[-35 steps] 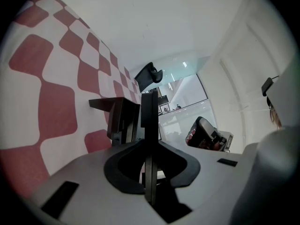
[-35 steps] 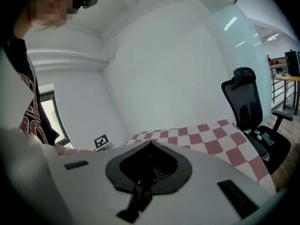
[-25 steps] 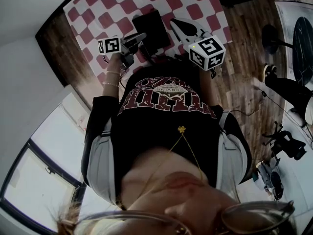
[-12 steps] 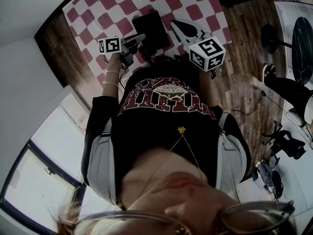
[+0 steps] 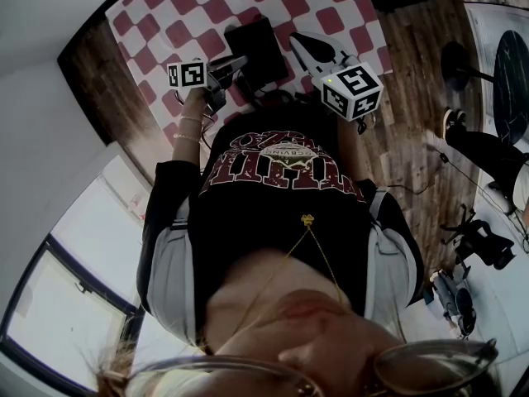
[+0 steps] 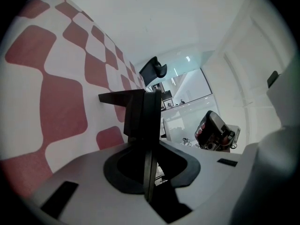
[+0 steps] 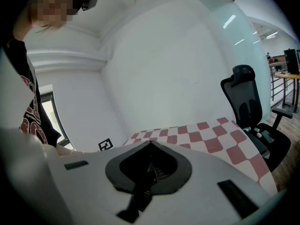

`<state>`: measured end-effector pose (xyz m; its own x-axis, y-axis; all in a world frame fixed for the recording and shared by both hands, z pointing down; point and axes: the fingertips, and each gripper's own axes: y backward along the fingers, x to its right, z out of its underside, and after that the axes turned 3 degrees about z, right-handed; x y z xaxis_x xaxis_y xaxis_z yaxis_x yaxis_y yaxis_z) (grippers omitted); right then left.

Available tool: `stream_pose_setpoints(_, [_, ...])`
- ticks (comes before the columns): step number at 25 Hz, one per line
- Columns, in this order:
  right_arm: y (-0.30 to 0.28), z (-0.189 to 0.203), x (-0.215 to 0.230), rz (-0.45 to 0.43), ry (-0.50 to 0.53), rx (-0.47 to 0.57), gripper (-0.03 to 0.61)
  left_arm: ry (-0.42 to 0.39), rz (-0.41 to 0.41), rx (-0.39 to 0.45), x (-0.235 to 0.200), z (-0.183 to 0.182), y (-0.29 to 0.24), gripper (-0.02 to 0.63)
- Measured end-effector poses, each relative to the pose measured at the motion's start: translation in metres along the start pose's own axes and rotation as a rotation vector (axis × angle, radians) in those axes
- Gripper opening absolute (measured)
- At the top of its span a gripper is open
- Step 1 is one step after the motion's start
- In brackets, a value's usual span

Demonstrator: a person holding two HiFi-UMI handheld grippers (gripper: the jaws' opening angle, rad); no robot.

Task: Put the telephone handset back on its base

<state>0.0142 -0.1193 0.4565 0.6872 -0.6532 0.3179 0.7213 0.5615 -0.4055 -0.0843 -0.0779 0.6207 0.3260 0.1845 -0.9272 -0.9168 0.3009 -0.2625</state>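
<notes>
At one checked table (image 5: 190, 15), one telephone (image 5: 258, 46), left gripper (image 5: 236, 62), right gripper (image 5: 304, 46)

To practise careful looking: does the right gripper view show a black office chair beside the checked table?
Yes, a black office chair stands at the checked table's right edge.

Cloth (image 5: 165, 23): red and white checks, spread over the table.
Phone (image 5: 256, 46): dark, lying flat on the cloth.
Left gripper (image 5: 235, 63): tip at the phone's left edge.
Right gripper (image 5: 299, 41): just right of the phone.
Floor (image 5: 413, 98): wood planks.
</notes>
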Motion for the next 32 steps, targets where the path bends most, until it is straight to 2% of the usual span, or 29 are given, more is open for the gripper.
stream_pose_setpoints(15, [-0.001,-0.004,-0.005,-0.026,-0.013,0.016,0.014,-0.014,-0.001,0.0,-0.003,-0.001,-0.001,0.086])
stream_pose_setpoints(32, [0.002,-0.007,-0.01,-0.045,-0.003,0.036,0.014,-0.032,-0.205,0.019,-0.006,-0.003,-0.002,0.099])
